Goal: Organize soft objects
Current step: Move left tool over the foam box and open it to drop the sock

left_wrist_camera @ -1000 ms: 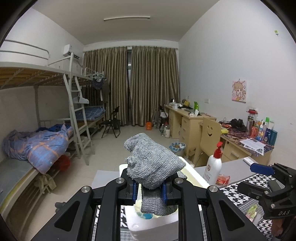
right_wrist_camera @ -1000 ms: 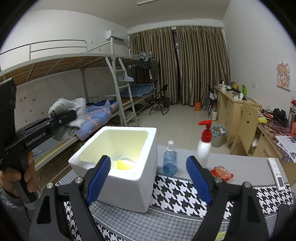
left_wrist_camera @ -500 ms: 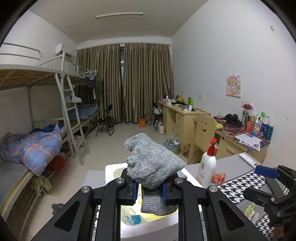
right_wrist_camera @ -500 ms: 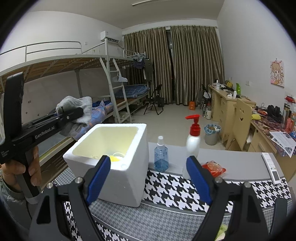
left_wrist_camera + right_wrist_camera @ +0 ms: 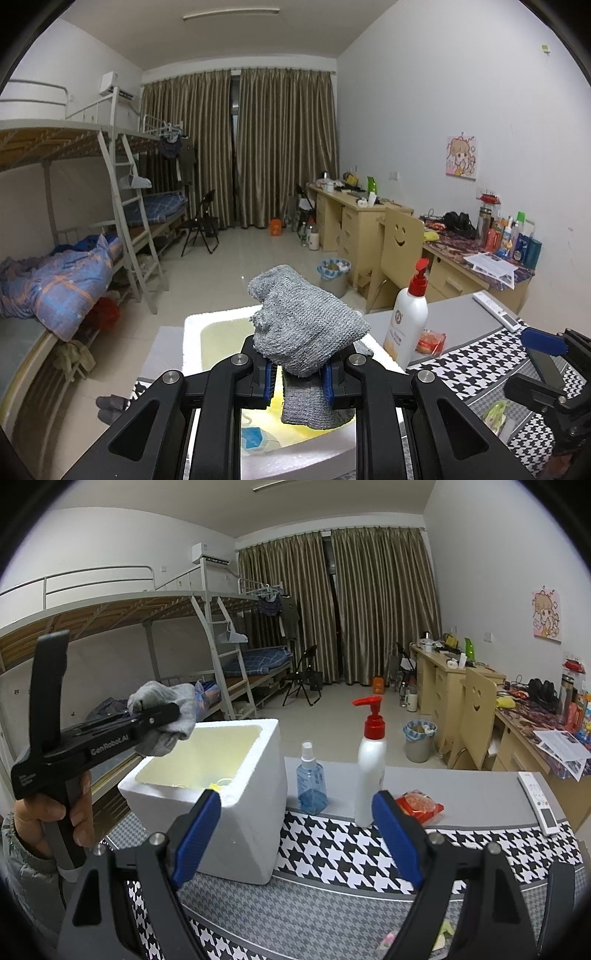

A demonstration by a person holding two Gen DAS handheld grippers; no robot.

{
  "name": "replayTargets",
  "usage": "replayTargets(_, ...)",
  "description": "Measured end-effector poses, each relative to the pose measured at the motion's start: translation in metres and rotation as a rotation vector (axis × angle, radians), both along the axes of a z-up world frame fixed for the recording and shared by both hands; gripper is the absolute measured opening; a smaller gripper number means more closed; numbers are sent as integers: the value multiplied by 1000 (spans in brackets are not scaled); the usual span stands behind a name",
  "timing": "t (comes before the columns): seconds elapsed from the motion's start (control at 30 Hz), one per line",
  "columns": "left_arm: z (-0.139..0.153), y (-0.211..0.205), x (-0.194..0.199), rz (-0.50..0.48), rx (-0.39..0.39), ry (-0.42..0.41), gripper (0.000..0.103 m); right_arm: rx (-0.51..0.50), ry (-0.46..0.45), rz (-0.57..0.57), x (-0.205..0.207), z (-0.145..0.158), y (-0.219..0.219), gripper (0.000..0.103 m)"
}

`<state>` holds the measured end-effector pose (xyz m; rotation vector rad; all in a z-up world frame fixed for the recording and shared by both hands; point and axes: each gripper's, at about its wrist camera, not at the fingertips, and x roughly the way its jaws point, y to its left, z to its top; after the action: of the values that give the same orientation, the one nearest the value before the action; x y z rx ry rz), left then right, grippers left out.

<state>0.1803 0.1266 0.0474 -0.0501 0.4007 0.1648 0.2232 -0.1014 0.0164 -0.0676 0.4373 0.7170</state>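
Note:
My left gripper (image 5: 299,382) is shut on a grey knitted cloth (image 5: 306,328) and holds it over the open top of a white foam box (image 5: 192,332). In the right wrist view the same cloth (image 5: 166,716) hangs from the left gripper (image 5: 162,716) above the box (image 5: 236,812), at its left rim. Yellow and blue items lie inside the box. My right gripper (image 5: 295,834) is open and empty, low over the houndstooth table cover (image 5: 351,853), right of the box.
A small blue spray bottle (image 5: 311,779), a white pump bottle with a red top (image 5: 369,771), a red snack packet (image 5: 419,805) and a white remote (image 5: 539,801) sit on the grey table behind. Bunk beds stand left, desks and a chair right.
The left gripper has carried the cloth rightwards, from left of the box to over its opening. The right gripper has stayed open and has drawn a little back.

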Motion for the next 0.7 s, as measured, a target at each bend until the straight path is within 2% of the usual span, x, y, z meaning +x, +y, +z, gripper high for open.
replayTargets(0.4,-11,4,21,-10,-20,69,21,5,11,-4,1,-2,-7,87)
replayTargets(0.47,-13,5,23,-10,-18,77,24,7,12,-5,1,-2,-8,87)
replayTargets(0.5,-14,5,24,-11,-15,80,27,8,13,-5,1,-2,-8,87)
replayTargets(0.57,-15,4,25,-13,-8,84,45,12,14,-5,1,-2,-10,87)
replayTargets(0.6,-16,5,25,-8,-8,83,61,13,12,-5,0,-1,-10,87)
replayTargets(0.63,-16,5,24,-1,-8,78,70,15,10,-5,0,-1,-11,87)
replayTargets(0.7,-16,6,22,10,-6,68,74,16,10,-5,0,-1,-11,87)
